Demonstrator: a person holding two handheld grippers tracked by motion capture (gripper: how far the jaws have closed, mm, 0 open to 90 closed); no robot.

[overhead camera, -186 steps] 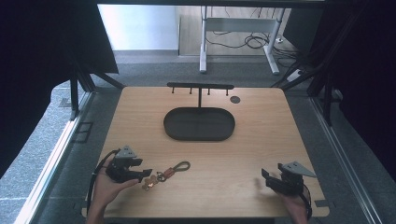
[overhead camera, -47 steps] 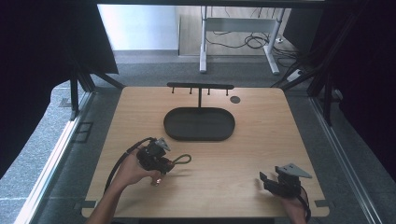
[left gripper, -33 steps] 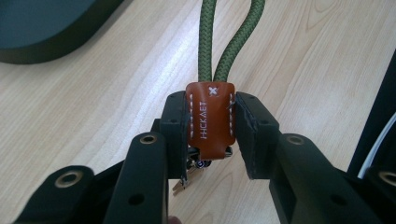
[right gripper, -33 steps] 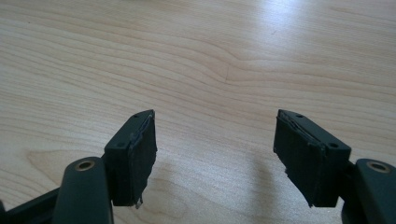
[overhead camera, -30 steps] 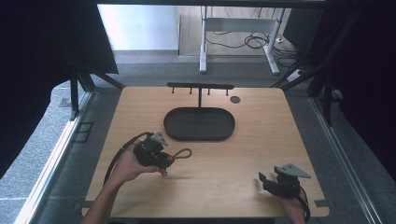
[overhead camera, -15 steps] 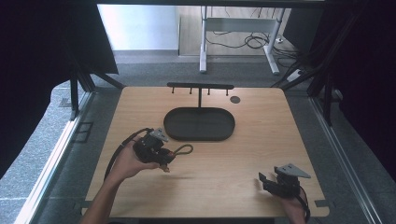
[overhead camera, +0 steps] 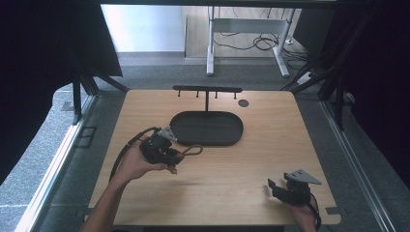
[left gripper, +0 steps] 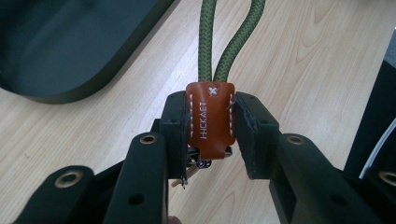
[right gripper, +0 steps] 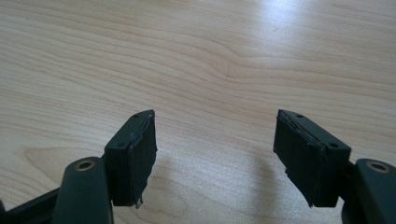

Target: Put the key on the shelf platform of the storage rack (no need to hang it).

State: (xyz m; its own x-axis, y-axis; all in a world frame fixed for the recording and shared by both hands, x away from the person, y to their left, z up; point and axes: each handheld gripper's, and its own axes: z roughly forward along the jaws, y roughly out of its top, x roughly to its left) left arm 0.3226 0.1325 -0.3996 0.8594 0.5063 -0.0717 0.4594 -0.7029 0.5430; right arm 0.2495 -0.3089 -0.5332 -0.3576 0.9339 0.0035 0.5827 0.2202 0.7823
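A keychain with an olive-green rope loop point(left gripper: 229, 42) and a brown leather tab point(left gripper: 211, 119) is clamped by the tab in my left gripper point(left gripper: 210, 135), which is shut on it. Metal key hardware hangs below the tab. In the high view the left gripper point(overhead camera: 170, 153) is lifted just left of the dark oval tray point(overhead camera: 207, 128), and the rope loop point(overhead camera: 193, 150) reaches toward the tray's near edge. My right gripper point(right gripper: 215, 158) is open above bare wood; in the high view it point(overhead camera: 275, 187) rests near the table's front right corner.
A black T-shaped rack point(overhead camera: 207, 92) with small pegs stands behind the tray. A small dark round disc point(overhead camera: 243, 103) lies at the back right of the wooden table point(overhead camera: 270, 145). Dark curtains and metal frame legs flank the table.
My left gripper closed on the keychain, lifted it off the table and carried it up and right toward the tray. The right gripper stayed in place.
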